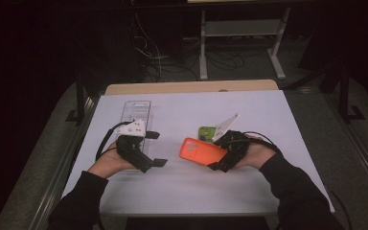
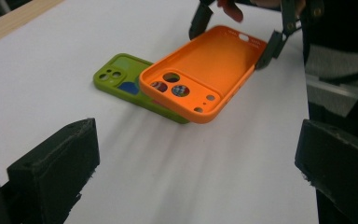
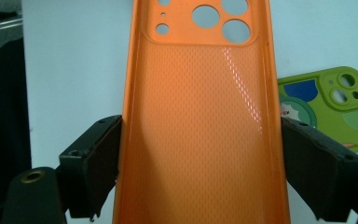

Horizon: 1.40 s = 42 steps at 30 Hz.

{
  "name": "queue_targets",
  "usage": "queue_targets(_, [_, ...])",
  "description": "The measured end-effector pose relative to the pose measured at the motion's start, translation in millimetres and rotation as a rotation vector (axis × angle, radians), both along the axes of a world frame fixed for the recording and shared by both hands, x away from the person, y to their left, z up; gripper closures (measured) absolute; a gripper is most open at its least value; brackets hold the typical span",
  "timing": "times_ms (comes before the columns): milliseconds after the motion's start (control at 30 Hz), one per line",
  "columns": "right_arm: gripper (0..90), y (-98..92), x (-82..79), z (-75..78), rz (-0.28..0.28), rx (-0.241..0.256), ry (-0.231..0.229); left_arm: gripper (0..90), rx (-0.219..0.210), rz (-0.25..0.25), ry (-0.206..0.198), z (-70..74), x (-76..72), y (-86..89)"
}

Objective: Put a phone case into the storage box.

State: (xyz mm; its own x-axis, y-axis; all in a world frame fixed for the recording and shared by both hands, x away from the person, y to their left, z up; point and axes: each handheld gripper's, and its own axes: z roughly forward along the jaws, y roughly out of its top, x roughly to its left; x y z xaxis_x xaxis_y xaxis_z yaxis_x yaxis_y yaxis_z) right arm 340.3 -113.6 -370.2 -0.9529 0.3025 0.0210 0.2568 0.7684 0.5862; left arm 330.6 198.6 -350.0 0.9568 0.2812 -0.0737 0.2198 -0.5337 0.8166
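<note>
An orange phone case (image 1: 200, 150) is clamped by its long sides in my right gripper (image 1: 220, 152), hollow side up, with the camera-cutout end pointing left. In the right gripper view both jaws press the orange case (image 3: 200, 93). A green phone case (image 1: 206, 131) lies flat on the white table just behind it. Seen from the left gripper view, the orange case (image 2: 205, 70) overlaps the green case (image 2: 116, 77). My left gripper (image 1: 156, 148) stands open at centre left, jaws wide apart and empty, facing the cases (image 2: 196, 177).
A clear plastic tray (image 1: 138, 111) lies behind my left gripper on the white table surface (image 1: 182, 191). A wooden strip (image 1: 191, 86) borders the far edge. Beyond it the floor holds cables and a metal stand (image 1: 239, 28).
</note>
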Motion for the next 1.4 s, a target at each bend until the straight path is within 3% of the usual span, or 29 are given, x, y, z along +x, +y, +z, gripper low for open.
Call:
queue_targets(267, [15.7, -4.9, 2.8, 12.0, 0.064, -0.02, 0.023, 0.0, 0.047, -0.096, -0.008, 13.2, 9.7, -28.3])
queue_targets(400, [15.7, -0.8, 1.4, 17.5, 0.094, -0.023, 0.037, 0.0, 0.046, -0.132, -0.003, 18.4, 12.7, -40.1])
queue_targets(467, [15.7, 1.0, 0.0, 19.3, 0.116, -0.031, 0.028, 0.0, 0.066, -0.162, -0.003, 18.9, 12.4, -45.7])
queue_targets(600, [15.7, 6.8, -0.7, 20.5, 0.147, -0.012, 0.061, 0.0, 0.089, -0.205, 0.002, 20.2, 13.9, -52.6])
queue_targets(933, [15.6, 20.5, -1.2, 28.1, 0.212, -0.029, 0.045, 0.0, 0.199, -0.306, 0.005, 17.6, 19.0, -66.0])
queue_targets(1300, [15.7, 29.6, -1.7, 42.0, 0.236, -0.038, 0.032, 0.0, 0.291, -0.361, 0.032, 8.7, 19.1, -79.5])
queue_targets(1400, [15.7, 30.2, -1.1, 42.5, 0.239, -0.044, 0.035, 4.0, 0.286, -0.356, 0.04, 7.6, 19.6, -78.8])
